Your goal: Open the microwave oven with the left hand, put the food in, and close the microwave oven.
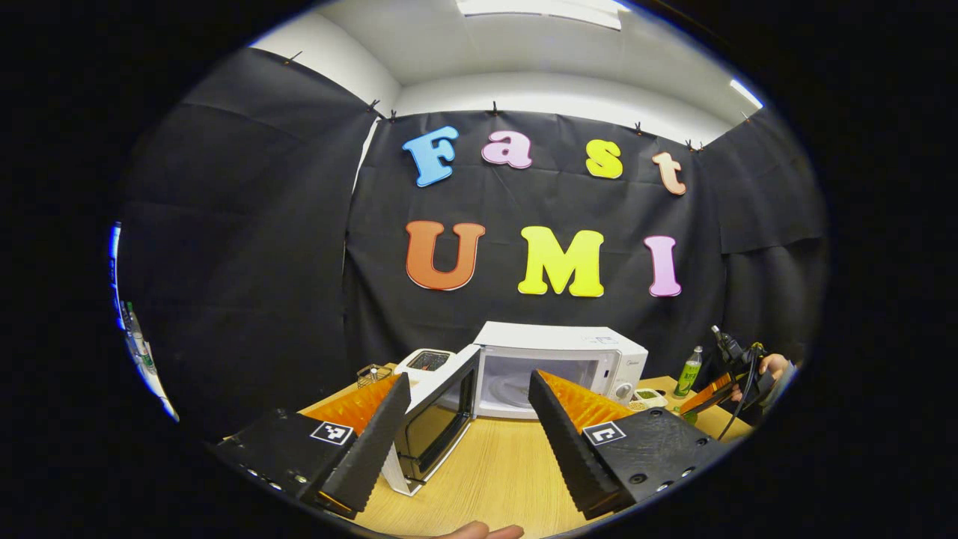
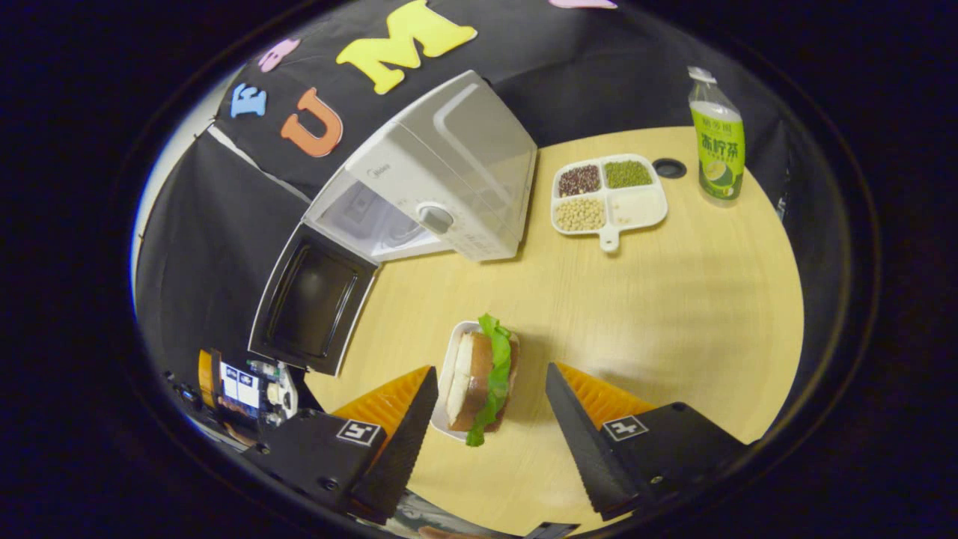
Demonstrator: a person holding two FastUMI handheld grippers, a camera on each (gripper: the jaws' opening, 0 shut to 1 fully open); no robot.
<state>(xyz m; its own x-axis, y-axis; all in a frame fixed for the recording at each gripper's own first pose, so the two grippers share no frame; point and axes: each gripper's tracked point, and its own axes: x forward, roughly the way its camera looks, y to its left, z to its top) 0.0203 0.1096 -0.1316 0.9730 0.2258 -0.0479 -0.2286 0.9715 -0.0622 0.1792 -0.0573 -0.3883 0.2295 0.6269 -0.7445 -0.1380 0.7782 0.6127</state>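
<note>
The left gripper [image 1: 468, 408] is spread wide and holds nothing; it hangs above the near part of the wooden table [image 1: 509, 464]. Just beyond its fingers stands the white microwave [image 1: 561, 367], its door [image 1: 438, 415] swung fully open to the left and the cavity exposed. A toaster [image 1: 424, 362] sits to the left of the microwave, and a green bottle [image 1: 688, 372] stands far right. The right gripper [image 2: 490, 408] is also spread wide, gripping nothing, with one finger on either side of the sandwich [image 2: 483, 378]; whether either finger touches it cannot be told. The sandwich, with a lettuce leaf, lies on a small white plate [image 2: 449, 367] on the table, near the open microwave door. Farther off lies a divided tray [image 2: 610, 196] of beans and grains.
</note>
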